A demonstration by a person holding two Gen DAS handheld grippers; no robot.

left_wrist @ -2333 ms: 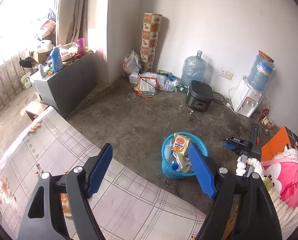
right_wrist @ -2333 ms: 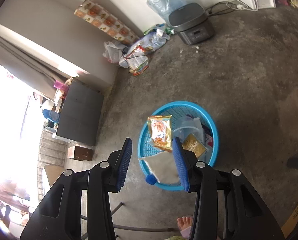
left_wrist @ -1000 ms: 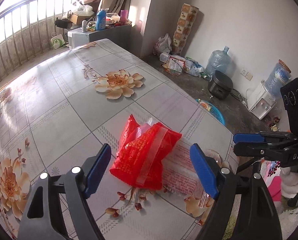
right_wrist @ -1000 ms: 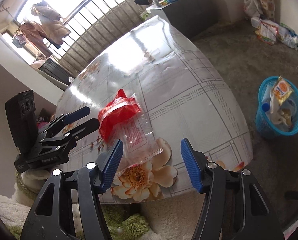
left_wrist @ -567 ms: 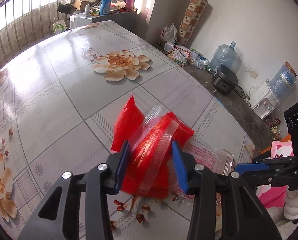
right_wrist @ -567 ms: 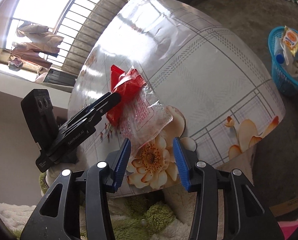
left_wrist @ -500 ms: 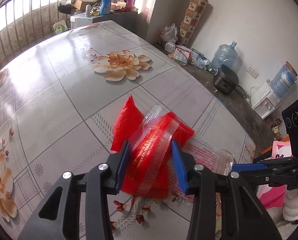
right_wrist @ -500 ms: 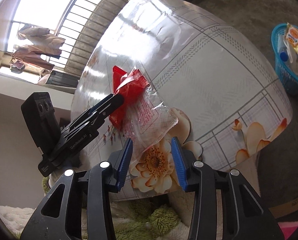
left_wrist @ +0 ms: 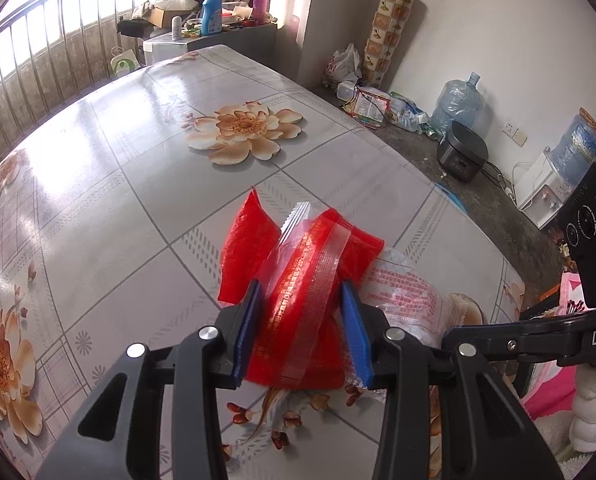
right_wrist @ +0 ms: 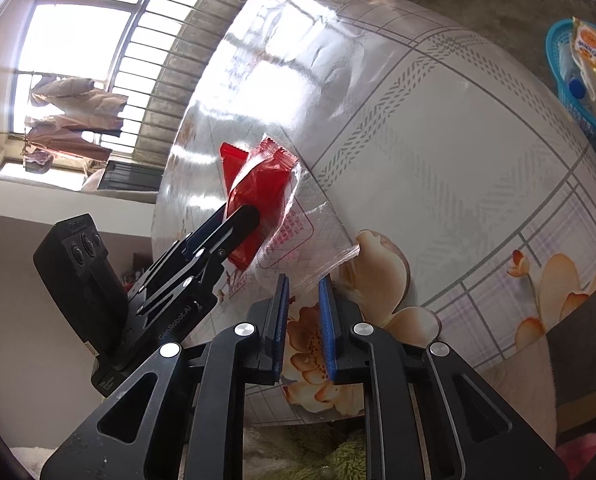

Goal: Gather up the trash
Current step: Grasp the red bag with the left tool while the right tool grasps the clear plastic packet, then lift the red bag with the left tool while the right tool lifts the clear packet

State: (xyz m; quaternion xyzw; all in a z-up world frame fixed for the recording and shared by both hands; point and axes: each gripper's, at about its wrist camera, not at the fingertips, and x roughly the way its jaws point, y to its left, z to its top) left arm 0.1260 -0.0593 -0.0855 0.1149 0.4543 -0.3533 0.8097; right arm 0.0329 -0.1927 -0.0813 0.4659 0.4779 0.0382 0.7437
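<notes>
A red plastic wrapper lies on the flowered table on top of a clear printed plastic bag. My left gripper is shut on the red wrapper, its blue pads pressing both sides. It also shows in the right wrist view, gripping the wrapper. My right gripper has its jaws nearly together around the near edge of the clear bag; whether it pinches the film is unclear. A blue trash basket with several wrappers stands on the floor beyond the table.
Water jugs, a black cooker, a water dispenser and floor litter line the far wall. A cluttered cabinet stands by the barred window. The table edge is near my right gripper.
My left gripper has stayed shut on the red wrapper. My right gripper has closed further and moved up to the clear bag's edge.
</notes>
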